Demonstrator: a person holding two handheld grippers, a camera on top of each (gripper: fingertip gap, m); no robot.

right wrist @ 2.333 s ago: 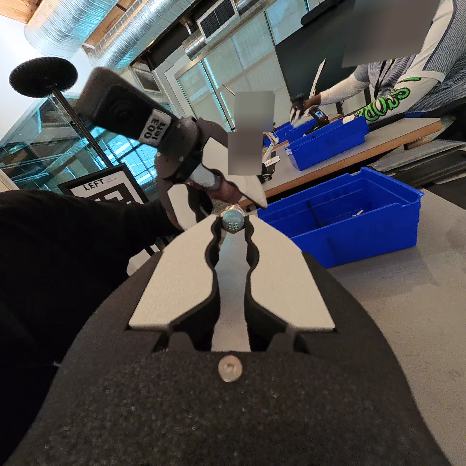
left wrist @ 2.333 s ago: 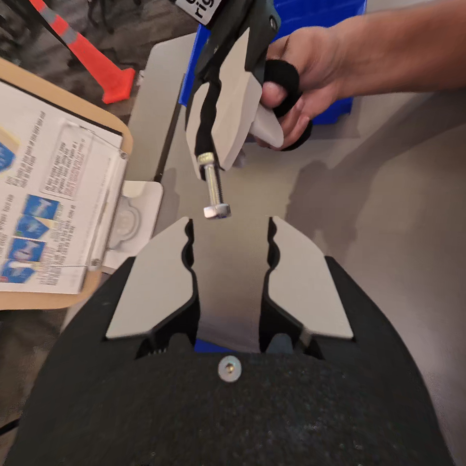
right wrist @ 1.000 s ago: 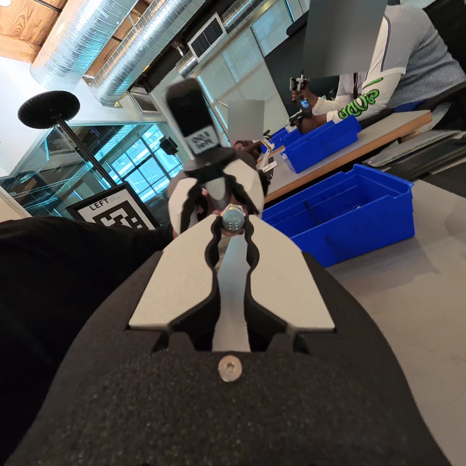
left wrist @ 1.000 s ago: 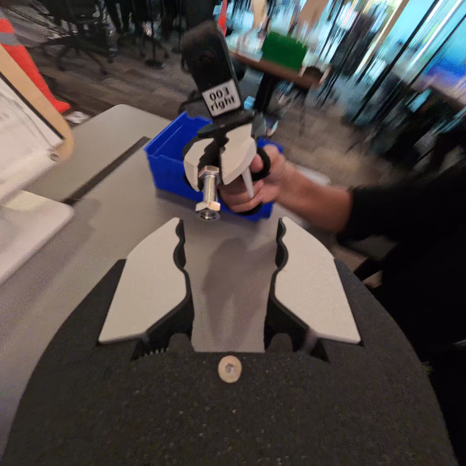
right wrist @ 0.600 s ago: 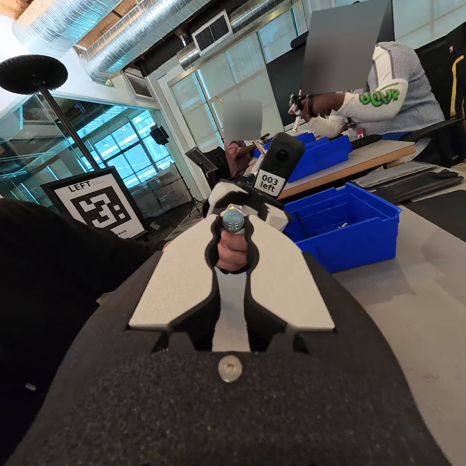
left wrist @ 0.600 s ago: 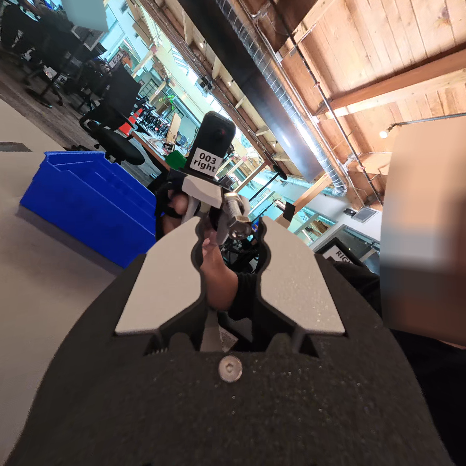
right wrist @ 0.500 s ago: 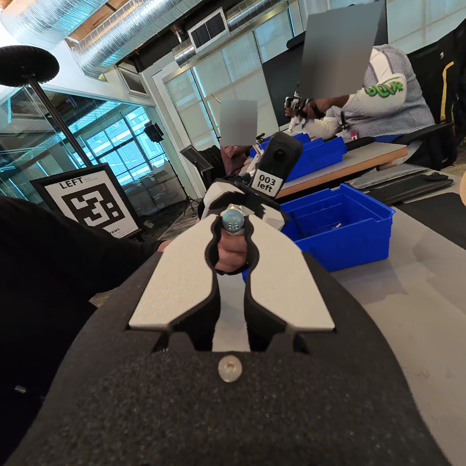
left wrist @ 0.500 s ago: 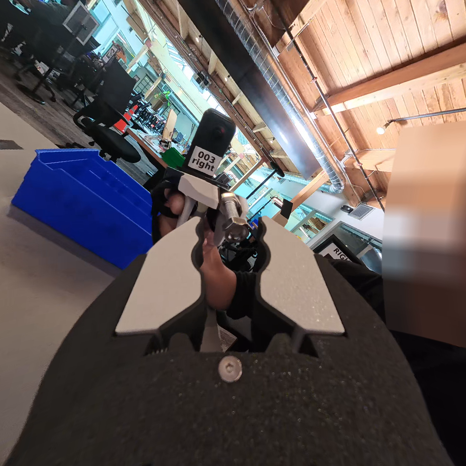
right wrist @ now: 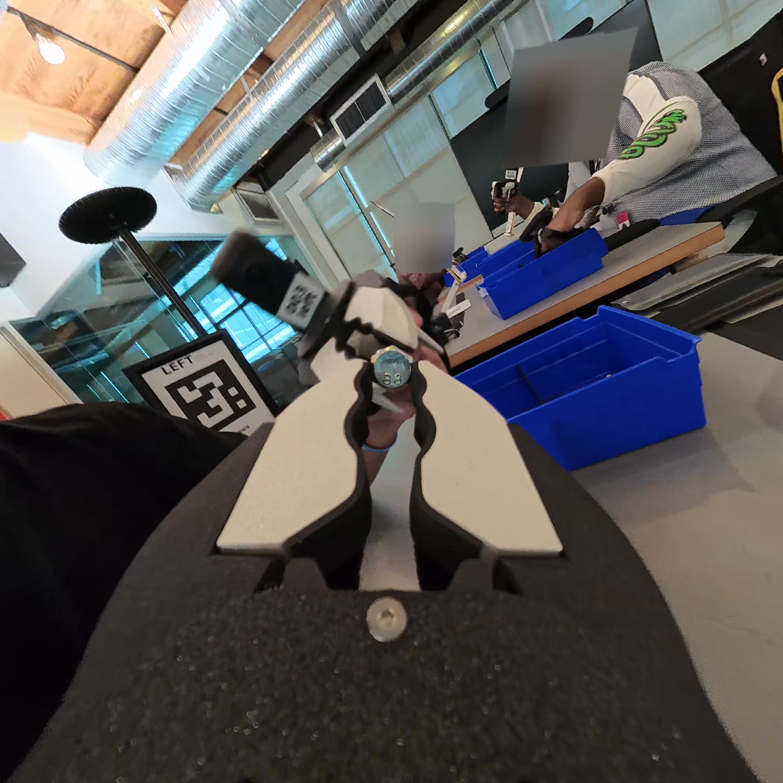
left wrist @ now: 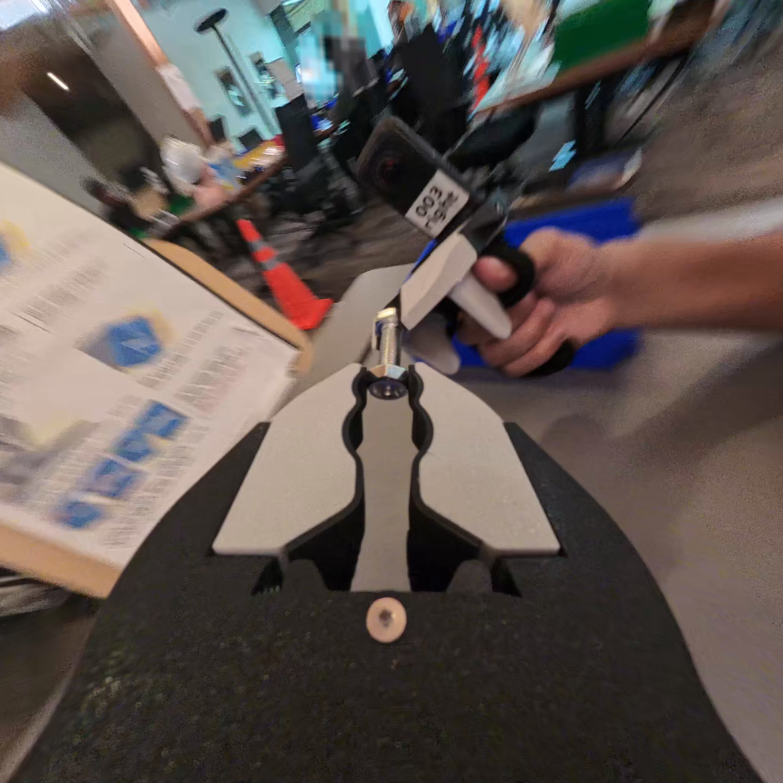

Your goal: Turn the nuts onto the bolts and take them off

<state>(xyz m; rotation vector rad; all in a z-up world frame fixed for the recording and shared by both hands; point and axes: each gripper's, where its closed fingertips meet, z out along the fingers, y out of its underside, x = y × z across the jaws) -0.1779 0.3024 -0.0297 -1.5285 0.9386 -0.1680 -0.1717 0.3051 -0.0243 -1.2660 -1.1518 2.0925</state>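
Note:
A silver bolt (left wrist: 386, 343) is held between my two grippers above the grey table (left wrist: 635, 487). My left gripper (left wrist: 386, 377) is shut on the hex nut (left wrist: 392, 373), which sits on the bolt's threaded end. My right gripper (right wrist: 392, 367) is shut on the bolt's hex head (right wrist: 392, 375). The right gripper also shows in the left wrist view (left wrist: 406, 326), held by a hand (left wrist: 546, 305). The left gripper shows in the right wrist view (right wrist: 364, 339) just beyond the bolt head. The nut is hidden in the right wrist view.
A clipboard with a printed sheet (left wrist: 127, 339) lies on the left. A blue bin (right wrist: 593, 402) stands on the table to the right. An orange cone (left wrist: 288, 288) stands on the floor beyond. A person works at another table (right wrist: 614, 262) with blue bins. A marker sign (right wrist: 203, 390) stands behind.
My left gripper has shut on the nut that sat between its open jaws. It has swung and rolled, and the left view is blurred. The right gripper still holds the bolt head.

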